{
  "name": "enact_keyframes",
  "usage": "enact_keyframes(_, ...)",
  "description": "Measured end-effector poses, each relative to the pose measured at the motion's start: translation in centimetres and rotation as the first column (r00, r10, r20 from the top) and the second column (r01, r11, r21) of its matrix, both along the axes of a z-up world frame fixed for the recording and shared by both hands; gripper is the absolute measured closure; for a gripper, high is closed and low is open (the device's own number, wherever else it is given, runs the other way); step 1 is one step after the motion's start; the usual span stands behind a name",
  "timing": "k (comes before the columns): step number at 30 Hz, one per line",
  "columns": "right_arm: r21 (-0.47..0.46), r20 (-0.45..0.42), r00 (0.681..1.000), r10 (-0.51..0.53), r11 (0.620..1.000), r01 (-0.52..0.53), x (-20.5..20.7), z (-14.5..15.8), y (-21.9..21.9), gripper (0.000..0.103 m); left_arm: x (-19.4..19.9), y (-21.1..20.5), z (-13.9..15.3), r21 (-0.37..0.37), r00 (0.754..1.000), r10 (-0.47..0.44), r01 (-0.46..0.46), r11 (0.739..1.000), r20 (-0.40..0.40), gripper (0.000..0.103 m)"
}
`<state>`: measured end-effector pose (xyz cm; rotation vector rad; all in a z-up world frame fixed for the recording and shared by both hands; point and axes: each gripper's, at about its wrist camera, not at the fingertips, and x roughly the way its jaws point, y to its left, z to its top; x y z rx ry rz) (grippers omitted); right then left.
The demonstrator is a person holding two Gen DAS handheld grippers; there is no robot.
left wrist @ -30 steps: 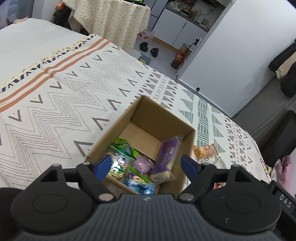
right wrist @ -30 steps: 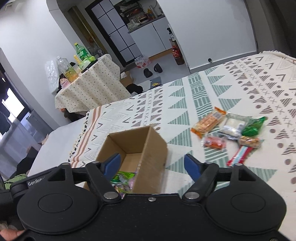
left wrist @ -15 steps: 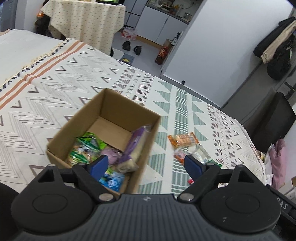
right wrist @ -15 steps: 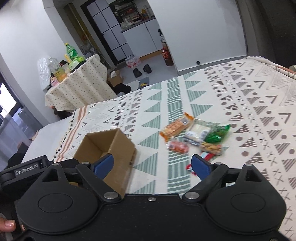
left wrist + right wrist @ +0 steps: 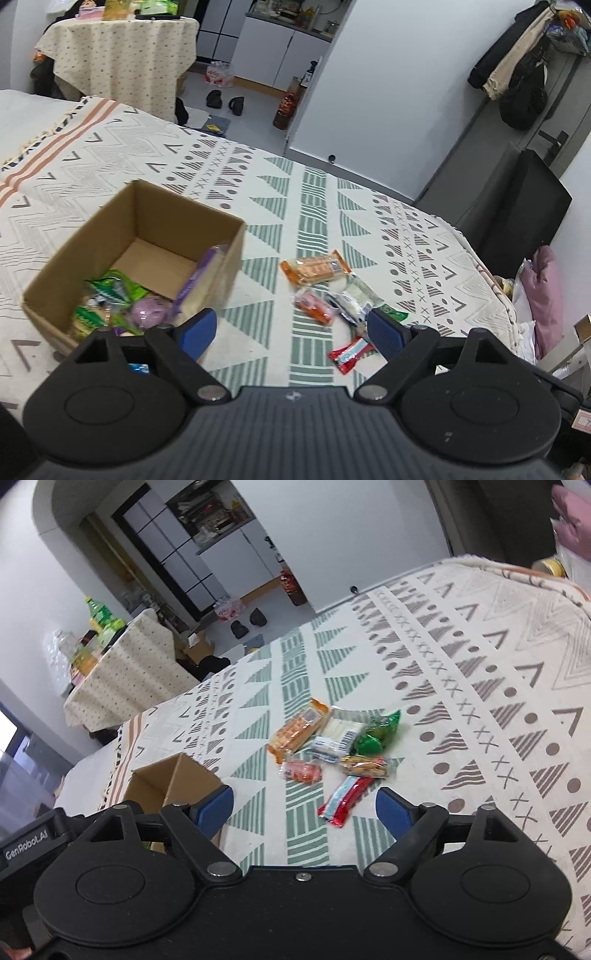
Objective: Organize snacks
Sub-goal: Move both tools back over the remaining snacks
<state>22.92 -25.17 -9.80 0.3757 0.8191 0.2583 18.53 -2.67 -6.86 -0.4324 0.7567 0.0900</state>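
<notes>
An open cardboard box (image 5: pixel 77 243) (image 5: pixel 192 779) sits on the patterned bedspread and holds several snacks, among them a purple pack (image 5: pixel 197 277) and green packs (image 5: pixel 110 291). To its right lies a loose pile: an orange cracker pack (image 5: pixel 314 266) (image 5: pixel 299 727), a clear white pack (image 5: pixel 336 734), a green pack (image 5: pixel 380 731), a small orange pack (image 5: pixel 301 771), a brown pack (image 5: pixel 364 766) and a red-and-blue stick (image 5: pixel 350 353) (image 5: pixel 345 799). My left gripper (image 5: pixel 291 328) hangs open and empty between box and pile. My right gripper (image 5: pixel 304 808) is open and empty just short of the red-and-blue stick.
The bedspread (image 5: pixel 480 686) drops off at the right edge, where a pink cushion (image 5: pixel 546 291) lies. Beyond the bed are a cloth-covered table with bottles (image 5: pixel 122 672), shoes on the floor (image 5: pixel 225 99) and a black cabinet (image 5: pixel 528 206).
Both grippers have swung right, away from above the box toward the loose snack pile. The box has slid to the left of both views. Both stayed open and empty.
</notes>
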Motion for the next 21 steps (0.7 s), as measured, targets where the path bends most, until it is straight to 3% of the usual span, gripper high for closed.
enact_keyframes(7, 0.056, -0.024, 0.999, -0.047, 0.997, 0.048, 1.6, -1.4, -1.5, 0.024, 1.9, -1.5, -1.3, -0.024, 1.000, -0.005, 0.005, 1.000, -0.006, 0.018)
enact_keyframes(12, 0.074, -0.035, 0.996, -0.079, 0.994, 0.082, 3.0, -2.8, -1.3, 0.025, 3.4, -2.4, -2.5, -0.044, 1.000, -0.008, 0.008, 0.999, -0.009, 0.027)
enact_keyframes(21, 0.009, -0.096, 0.990, -0.104, 0.994, 0.106, 5.6, -5.4, -0.4, 0.025, 7.1, -2.5, -5.7, -0.085, 0.998, 0.012, -0.018, 0.996, -0.068, 0.044)
